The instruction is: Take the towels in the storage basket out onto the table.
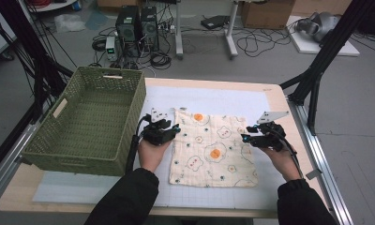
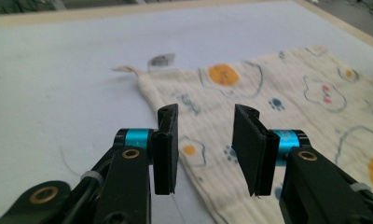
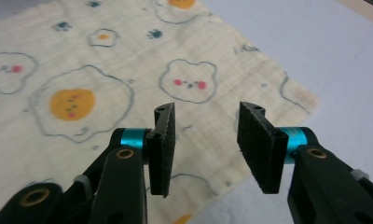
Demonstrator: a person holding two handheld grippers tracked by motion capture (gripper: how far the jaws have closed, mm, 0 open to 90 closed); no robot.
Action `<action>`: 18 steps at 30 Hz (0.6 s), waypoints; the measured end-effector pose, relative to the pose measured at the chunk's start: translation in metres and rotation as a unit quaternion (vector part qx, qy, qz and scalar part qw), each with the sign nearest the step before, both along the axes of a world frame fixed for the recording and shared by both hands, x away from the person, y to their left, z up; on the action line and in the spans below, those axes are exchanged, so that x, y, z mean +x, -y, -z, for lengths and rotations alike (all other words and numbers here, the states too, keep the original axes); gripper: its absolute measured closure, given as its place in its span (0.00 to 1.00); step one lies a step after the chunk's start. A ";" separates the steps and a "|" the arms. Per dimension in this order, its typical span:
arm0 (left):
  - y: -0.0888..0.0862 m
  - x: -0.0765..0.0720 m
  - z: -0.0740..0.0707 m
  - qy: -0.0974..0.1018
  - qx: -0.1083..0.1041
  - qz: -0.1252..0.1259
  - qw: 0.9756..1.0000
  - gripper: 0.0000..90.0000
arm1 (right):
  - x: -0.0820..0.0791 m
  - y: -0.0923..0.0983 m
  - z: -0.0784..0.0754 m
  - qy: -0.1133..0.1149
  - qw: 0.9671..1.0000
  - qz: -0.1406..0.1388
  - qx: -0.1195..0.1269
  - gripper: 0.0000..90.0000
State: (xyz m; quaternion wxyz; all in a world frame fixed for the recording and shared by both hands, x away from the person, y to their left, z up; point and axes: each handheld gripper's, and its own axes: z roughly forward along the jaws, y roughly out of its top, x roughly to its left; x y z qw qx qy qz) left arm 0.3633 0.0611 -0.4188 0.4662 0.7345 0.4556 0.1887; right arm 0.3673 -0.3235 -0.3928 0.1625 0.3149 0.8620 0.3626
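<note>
Though flat, cloth [image 1: 213,147] between tongs

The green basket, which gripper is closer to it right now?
Left. The left gripper sits just beside the green basket, at the cloth's left edge; the right gripper is across the cloth, at its right edge.

No words, brands or numbers can be read anywhere. The cloth [image 1: 215,148] carries only printed pictures: fried eggs, bear faces, paw prints, no lettering. Near its top corner in the left gripper view lies a small grey tag [image 2: 161,59], too blurred to tell whether anything is written on it. The boxes and machines on the floor beyond the desk [image 1: 274,96] are too small to show any label.
</note>
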 end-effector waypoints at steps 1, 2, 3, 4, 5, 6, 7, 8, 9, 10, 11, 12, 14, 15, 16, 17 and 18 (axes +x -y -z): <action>0.000 -0.003 0.001 -0.001 -0.002 0.009 1.000 0.68 | -0.004 0.000 -0.001 0.005 1.000 -0.006 0.003 0.63; 0.000 -0.006 0.002 -0.005 -0.001 0.019 1.000 0.68 | -0.009 -0.001 -0.001 0.007 1.000 -0.013 0.001 0.63; 0.001 -0.009 0.003 -0.007 0.003 0.027 1.000 0.68 | -0.013 -0.001 0.000 0.006 1.000 -0.024 0.002 0.63; 0.001 -0.012 0.004 -0.007 0.005 0.035 0.999 0.68 | -0.018 0.000 0.001 0.005 0.999 -0.034 0.003 0.63; 0.002 -0.015 0.004 -0.009 0.005 0.042 0.999 0.67 | -0.023 0.001 0.002 0.003 0.999 -0.039 0.006 0.61; 0.002 -0.019 0.004 -0.009 0.006 0.049 0.999 0.67 | -0.027 0.002 0.004 -0.004 0.999 -0.045 0.012 0.61; 0.003 -0.022 0.005 -0.009 0.009 0.055 0.998 0.67 | -0.032 0.003 0.007 -0.010 0.999 -0.052 0.013 0.60; 0.003 -0.025 0.005 -0.012 0.013 0.062 0.998 0.67 | -0.037 0.004 0.010 -0.010 0.998 -0.056 0.010 0.60; 0.004 -0.028 0.005 -0.020 0.016 0.070 0.997 0.66 | -0.042 0.005 0.013 -0.009 0.998 -0.060 0.008 0.60; 0.004 -0.032 0.005 -0.022 0.018 0.080 0.996 0.66 | -0.046 0.006 0.016 -0.016 0.998 -0.064 0.010 0.60; 0.005 -0.037 0.006 -0.020 0.022 0.085 0.996 0.66 | -0.051 0.006 0.019 -0.022 0.997 -0.070 0.010 0.60; 0.006 -0.041 0.007 -0.022 0.025 0.091 0.995 0.66 | -0.055 0.006 0.021 -0.028 0.996 -0.079 0.007 0.60; 0.008 -0.047 0.009 -0.031 0.037 0.106 0.993 0.64 | -0.064 0.006 0.026 -0.034 0.995 -0.089 0.002 0.60; 0.008 -0.051 0.010 -0.032 0.037 0.110 0.993 0.63 | -0.068 0.006 0.028 -0.036 0.995 -0.096 0.002 0.60; 0.008 -0.054 0.012 -0.037 0.041 0.116 0.992 0.63 | -0.071 0.006 0.030 -0.041 0.994 -0.099 0.003 0.61; 0.009 -0.056 0.013 -0.040 0.048 0.122 0.991 0.63 | -0.074 0.005 0.033 -0.045 0.994 -0.104 0.003 0.61; 0.009 -0.059 0.015 -0.044 0.054 0.128 0.989 0.63 | -0.077 0.005 0.035 -0.049 0.993 -0.109 0.004 0.61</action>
